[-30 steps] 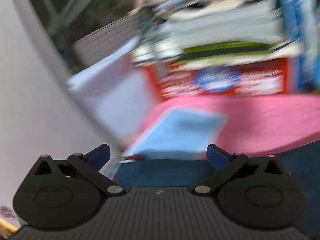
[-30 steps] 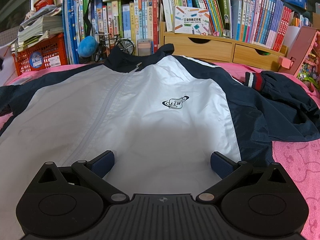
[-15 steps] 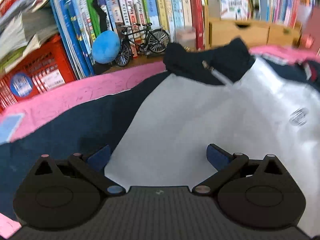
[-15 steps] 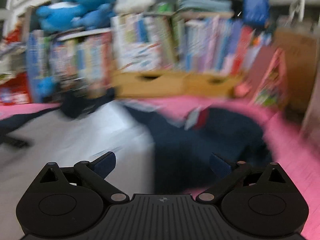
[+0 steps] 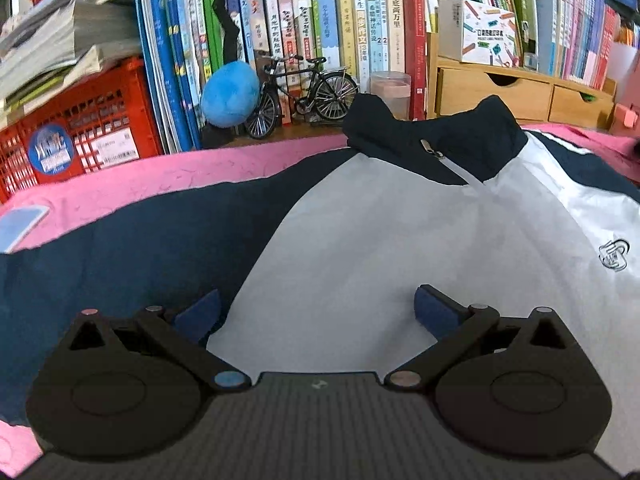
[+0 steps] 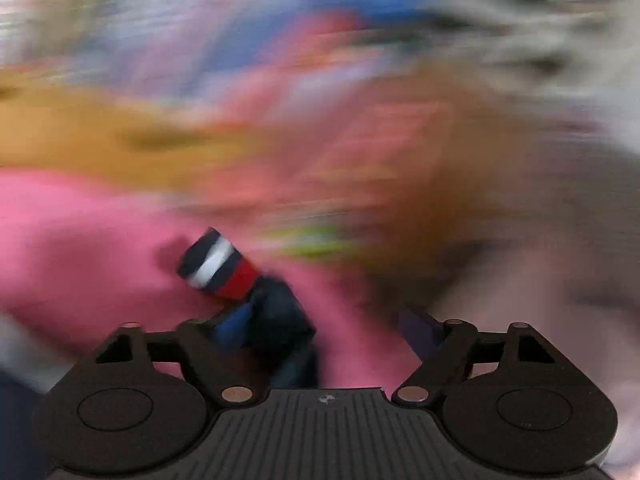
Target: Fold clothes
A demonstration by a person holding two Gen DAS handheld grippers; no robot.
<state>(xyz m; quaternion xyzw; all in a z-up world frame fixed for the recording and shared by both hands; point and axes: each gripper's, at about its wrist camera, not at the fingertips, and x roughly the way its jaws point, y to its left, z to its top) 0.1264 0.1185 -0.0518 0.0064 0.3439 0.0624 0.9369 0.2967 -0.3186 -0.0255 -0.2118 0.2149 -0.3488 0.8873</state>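
A navy and white zip jacket (image 5: 400, 240) lies flat, front up, on a pink cloth (image 5: 168, 176). Its navy collar (image 5: 432, 132) points to the bookshelf. My left gripper (image 5: 316, 312) is open and empty, just above the jacket's left chest, where the navy sleeve meets the white panel. In the right wrist view, the jacket's right sleeve with its striped navy, white and red cuff (image 6: 218, 272) lies on the pink cloth. My right gripper (image 6: 320, 340) is open, with the navy sleeve fabric (image 6: 276, 320) beside its left finger. The rest of that view is motion-blurred.
A bookshelf (image 5: 360, 32) runs along the back. In front of it stand a red crate (image 5: 80, 136), a blue plush ball (image 5: 230, 98), a model bicycle (image 5: 304, 96), a cup (image 5: 390, 92) and wooden drawers (image 5: 520, 96). A light blue phone (image 5: 20, 226) lies at the far left.
My left gripper swung right from the table's left edge and settled over the jacket's chest. My right gripper swung right off the chest to the right sleeve's cuff and is still moving.
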